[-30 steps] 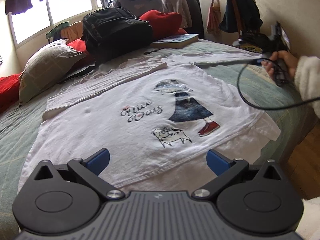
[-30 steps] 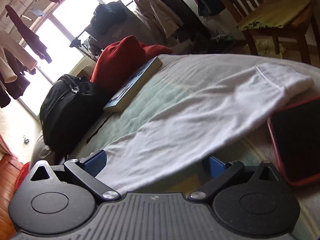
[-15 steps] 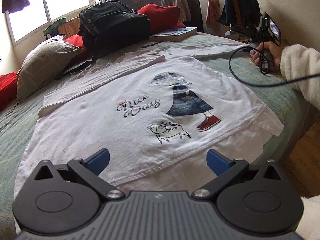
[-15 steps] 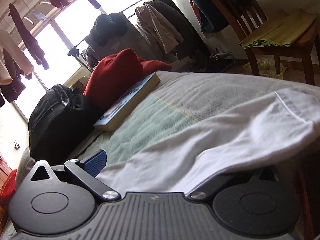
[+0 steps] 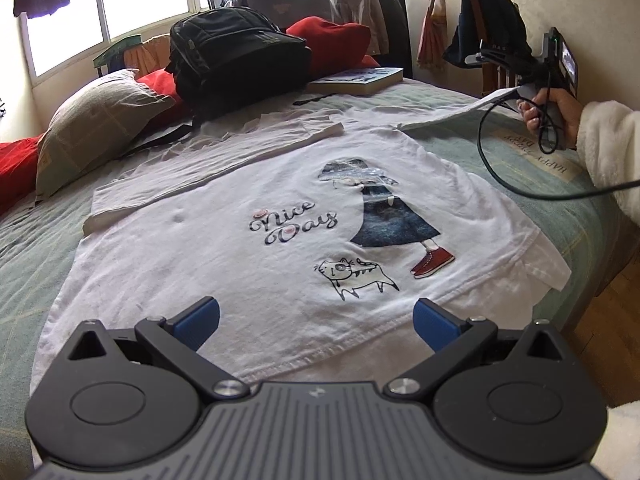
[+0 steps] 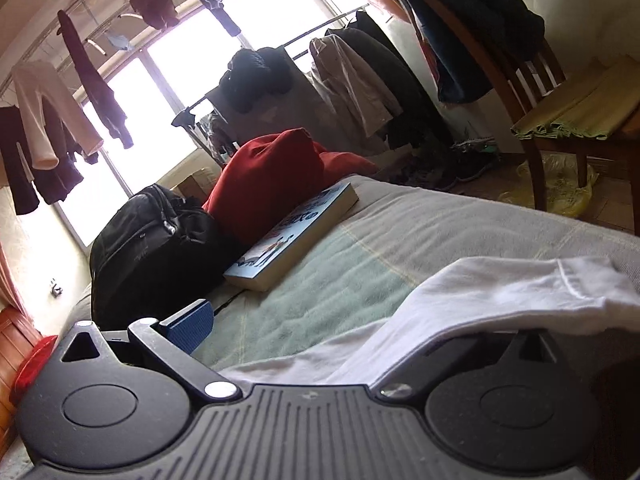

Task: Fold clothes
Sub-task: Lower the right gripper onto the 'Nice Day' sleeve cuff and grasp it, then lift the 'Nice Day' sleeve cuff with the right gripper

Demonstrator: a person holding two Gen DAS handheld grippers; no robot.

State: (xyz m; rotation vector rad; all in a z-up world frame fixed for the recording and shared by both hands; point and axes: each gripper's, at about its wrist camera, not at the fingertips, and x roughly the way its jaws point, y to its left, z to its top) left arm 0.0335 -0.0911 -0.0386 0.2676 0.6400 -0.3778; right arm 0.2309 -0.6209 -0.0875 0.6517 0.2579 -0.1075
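A white T-shirt (image 5: 248, 248) with a "Nice Day" print lies flat on the bed, its left sleeve folded in. My left gripper (image 5: 316, 320) is open and hovers over the shirt's bottom hem. My right gripper (image 5: 516, 92) shows at the far right of the left wrist view, lifting the shirt's right sleeve (image 5: 444, 114) off the bed. In the right wrist view the sleeve (image 6: 480, 300) drapes over my right gripper's (image 6: 352, 332) right finger; its left fingertip (image 6: 188, 324) stands wide apart.
A black backpack (image 5: 236, 56), a red cushion (image 5: 332, 44), a book (image 5: 356, 80) and a grey pillow (image 5: 92, 128) lie at the bed's head. A wooden chair (image 6: 560, 104) stands beside the bed. The bed edge and wooden floor (image 5: 616, 304) are at right.
My right gripper has slid under the sleeve end and raised it off the bed. My left gripper has stayed over the hem.
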